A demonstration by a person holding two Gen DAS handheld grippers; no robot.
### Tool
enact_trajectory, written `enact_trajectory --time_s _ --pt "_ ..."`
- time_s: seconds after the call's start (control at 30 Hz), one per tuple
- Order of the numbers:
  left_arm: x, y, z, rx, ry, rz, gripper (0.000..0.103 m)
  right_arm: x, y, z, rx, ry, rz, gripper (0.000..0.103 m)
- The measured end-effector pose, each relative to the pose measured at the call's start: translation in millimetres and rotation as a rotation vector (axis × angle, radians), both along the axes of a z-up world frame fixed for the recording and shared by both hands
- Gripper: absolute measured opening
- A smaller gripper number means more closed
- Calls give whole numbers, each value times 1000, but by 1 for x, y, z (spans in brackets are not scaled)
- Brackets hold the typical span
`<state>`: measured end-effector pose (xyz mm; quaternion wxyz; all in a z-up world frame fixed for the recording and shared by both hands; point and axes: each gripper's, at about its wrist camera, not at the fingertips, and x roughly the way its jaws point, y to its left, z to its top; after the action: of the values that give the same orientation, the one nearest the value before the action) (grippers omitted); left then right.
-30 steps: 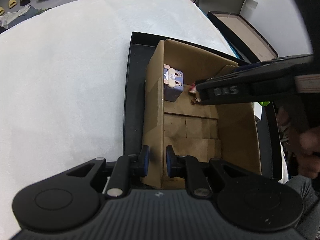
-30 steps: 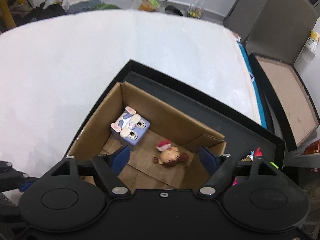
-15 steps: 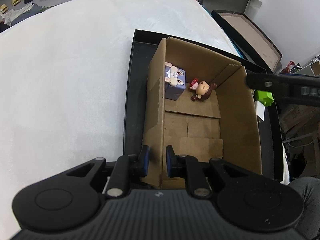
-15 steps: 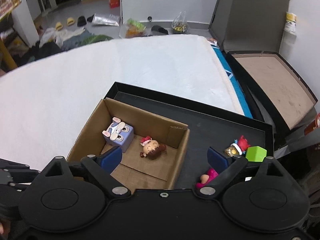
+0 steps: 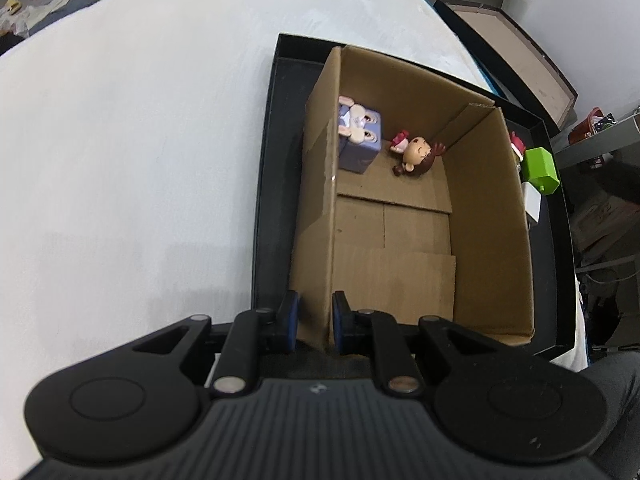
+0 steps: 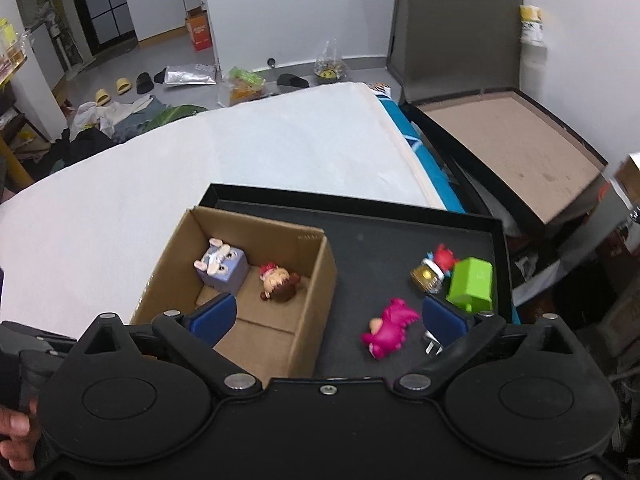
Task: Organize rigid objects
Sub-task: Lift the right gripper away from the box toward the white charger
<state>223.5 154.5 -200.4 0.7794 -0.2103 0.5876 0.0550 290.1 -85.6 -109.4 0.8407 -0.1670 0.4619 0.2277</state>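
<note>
1. The left gripper (image 5: 314, 322) is clamped on the near left wall of the cardboard box (image 5: 486, 216), one blue pad outside the wall and one inside, nearly closed with only the cardboard between them
2. The right gripper (image 6: 328, 312) hangs above the near end of the box and the tray floor beside it; its jaws are opening wide and nothing sits between them
3. Inside the box, at its far end, a purple rabbit cube (image 6: 222, 266) stands in the far left corner and a brown-haired doll figure (image 6: 280, 280) lies just beside it, well ahead of both grippers
4. The box stands in the left part of a shallow black tray (image 6: 360, 208), which rests on a white padded surface (image 5: 132, 140)
5. The near half of the box floor is bare, and black tray floor lies open between the box wall and the loose toys
6. The right wrist view shows what the left one mostly hides: a pink dinosaur toy (image 6: 390, 326) lying close to the right blue pad, a green block (image 6: 470, 284) by the tray's right rim, and a small red and gold figure (image 6: 434, 266) touching the block
7. In the left wrist view only the green block (image 5: 540, 170) and a sliver of red show past the box's right wall
</note>
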Motion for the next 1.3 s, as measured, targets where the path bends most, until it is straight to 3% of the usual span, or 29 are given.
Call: enact_trajectory --time_s 0.17,0.37,0.53,1.03,1.3 --pt "-4 0 2 3 2 -2 15 -11 -18 9 20 -1 -29 102" --pt "-4 8 -2 -66 14 35 15 -17 -37 23 47 -9 -42 103" --pt "-5 3 -2 -49 2 35 15 -16 -53 27 84 -1 -73 103" --pt "1 -4 -8 -14 13 29 15 5 -81 8 89 69 -108 103" --pt "0 3 -12 -35 9 46 16 28 -98 -2 130 135 -151 103"
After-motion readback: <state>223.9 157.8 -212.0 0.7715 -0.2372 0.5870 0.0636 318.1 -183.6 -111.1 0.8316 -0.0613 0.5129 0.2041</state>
